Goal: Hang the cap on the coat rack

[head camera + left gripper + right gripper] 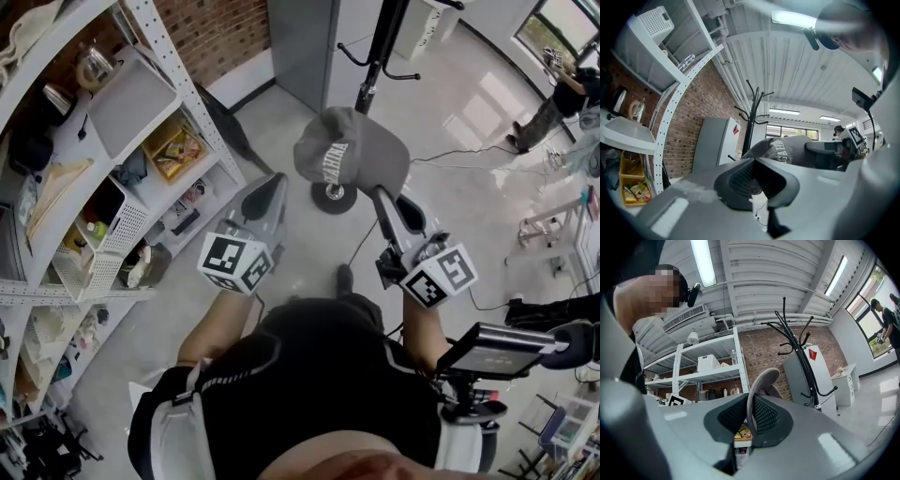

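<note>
Several tiers of white shelving down the left side, set against a brick wall at the far left. Next in size, a tall grey cabinet at the far middle, standing on pale glossy floor. Just right of the cabinet, a black coat rack: one upright pole with curved hooks branching off, and a round base partly hidden behind the cap. No hook occupied, as far as the views show. Held up in the air on the near side of the rack, a grey cap with white lettering on its front, crown towards the rack, hanging on nothing. Pinched at the brim by the right gripper, clenched tight: in the right gripper view, the brim's thin curved edge caught between the two dark pads, with the rack farther off to the right. Raised just left of the cap, the left gripper, released, jaws a little apart with nothing between them; in the left gripper view, cap and rack visible beyond the gap. Near each fist, a white marker cube with black squares. Smaller still, on the shelving: a yellow bin of packets on a middle tier, and a metal kettle higher up.
</note>
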The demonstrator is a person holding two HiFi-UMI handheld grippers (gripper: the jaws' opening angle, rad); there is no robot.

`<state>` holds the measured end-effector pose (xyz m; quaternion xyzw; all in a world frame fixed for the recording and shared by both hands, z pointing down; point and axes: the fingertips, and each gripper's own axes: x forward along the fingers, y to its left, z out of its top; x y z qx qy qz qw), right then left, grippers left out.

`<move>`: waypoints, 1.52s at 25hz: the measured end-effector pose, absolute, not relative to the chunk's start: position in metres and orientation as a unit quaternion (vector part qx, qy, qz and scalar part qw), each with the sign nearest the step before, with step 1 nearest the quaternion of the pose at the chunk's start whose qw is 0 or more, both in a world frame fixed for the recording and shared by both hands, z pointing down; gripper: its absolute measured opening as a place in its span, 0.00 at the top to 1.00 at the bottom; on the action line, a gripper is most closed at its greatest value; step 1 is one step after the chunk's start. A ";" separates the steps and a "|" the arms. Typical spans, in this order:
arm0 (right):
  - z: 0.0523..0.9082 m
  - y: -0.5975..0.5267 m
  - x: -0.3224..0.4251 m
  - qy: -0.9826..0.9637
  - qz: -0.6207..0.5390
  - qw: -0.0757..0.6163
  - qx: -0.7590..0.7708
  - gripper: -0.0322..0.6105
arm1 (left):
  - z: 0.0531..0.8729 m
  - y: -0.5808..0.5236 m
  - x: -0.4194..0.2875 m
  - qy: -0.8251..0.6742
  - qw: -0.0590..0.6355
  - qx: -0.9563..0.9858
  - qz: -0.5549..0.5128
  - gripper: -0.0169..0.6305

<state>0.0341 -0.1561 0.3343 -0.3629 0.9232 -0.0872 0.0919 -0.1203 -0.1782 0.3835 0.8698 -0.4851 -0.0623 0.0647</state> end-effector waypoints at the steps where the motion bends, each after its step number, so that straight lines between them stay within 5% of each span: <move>1: 0.332 -0.162 0.038 0.924 -0.086 0.096 -0.361 0.90 | 0.382 -0.183 -0.116 -0.486 0.062 0.870 -0.061 0.97; 29: 0.277 -0.287 0.191 0.932 -0.062 0.171 -0.314 0.90 | 0.334 -0.322 0.015 -0.508 0.011 0.860 -0.048 0.97; 38: 0.273 -0.307 0.178 0.933 -0.055 0.189 -0.302 0.90 | 0.332 -0.348 0.003 -0.507 0.005 0.861 -0.042 0.97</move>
